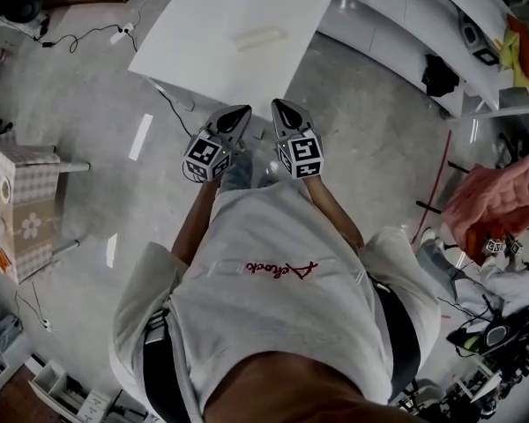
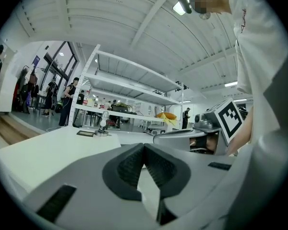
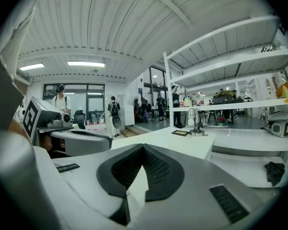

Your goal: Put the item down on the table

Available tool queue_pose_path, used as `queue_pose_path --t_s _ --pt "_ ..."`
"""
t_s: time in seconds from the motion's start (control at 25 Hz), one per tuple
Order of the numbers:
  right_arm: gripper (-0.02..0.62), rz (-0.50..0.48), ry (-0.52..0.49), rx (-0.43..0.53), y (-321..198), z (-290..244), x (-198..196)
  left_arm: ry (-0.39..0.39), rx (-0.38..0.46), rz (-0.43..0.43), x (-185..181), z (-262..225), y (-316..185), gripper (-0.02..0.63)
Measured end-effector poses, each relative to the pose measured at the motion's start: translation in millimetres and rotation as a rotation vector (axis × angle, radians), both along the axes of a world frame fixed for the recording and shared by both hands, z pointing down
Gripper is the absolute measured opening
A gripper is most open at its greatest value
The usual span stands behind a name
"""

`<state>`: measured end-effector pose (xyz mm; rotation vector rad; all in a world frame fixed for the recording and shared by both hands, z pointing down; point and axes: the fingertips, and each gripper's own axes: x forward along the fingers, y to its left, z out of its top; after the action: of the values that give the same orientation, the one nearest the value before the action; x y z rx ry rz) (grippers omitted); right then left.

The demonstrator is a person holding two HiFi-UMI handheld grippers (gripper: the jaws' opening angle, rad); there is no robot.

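A white table [image 1: 220,33] stands ahead of me, with a pale elongated item [image 1: 260,38] lying on its top. My left gripper [image 1: 242,113] and right gripper [image 1: 279,106] are held side by side just short of the table's near corner, above the floor. Both are shut with nothing between the jaws. In the left gripper view the left gripper's [image 2: 144,146] pads meet at the tips, and the tabletop [image 2: 43,152] spreads out beyond them. In the right gripper view the right gripper [image 3: 143,147] is equally shut and empty, facing the table [image 3: 173,143].
A small black flat thing [image 3: 180,132] and a metal stand [image 3: 198,127] sit at the table's far end. White shelving [image 1: 423,16] runs along the right. A cardboard box [image 1: 22,205] stands on the left, with cables [image 1: 88,35] on the floor and a pink cloth [image 1: 498,196] at right.
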<state>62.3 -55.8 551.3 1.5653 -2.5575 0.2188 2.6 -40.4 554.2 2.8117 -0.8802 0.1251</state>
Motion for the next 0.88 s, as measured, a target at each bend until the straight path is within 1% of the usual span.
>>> queue_pose_path --t_s 0.32,0.52,0.88 --pt "0.009 -0.008 -0.011 -0.003 36 2 -6 -0.007 0.008 -0.007 -3 0 39 0.014" --pt "0.009 -0.009 -0.012 -0.004 48 3 -10 -0.002 0.014 -0.021 -8 0 52 0.014" --pt "0.009 0.001 -0.003 -0.006 63 2 -13 0.010 0.017 -0.019 -11 1 66 0.014"
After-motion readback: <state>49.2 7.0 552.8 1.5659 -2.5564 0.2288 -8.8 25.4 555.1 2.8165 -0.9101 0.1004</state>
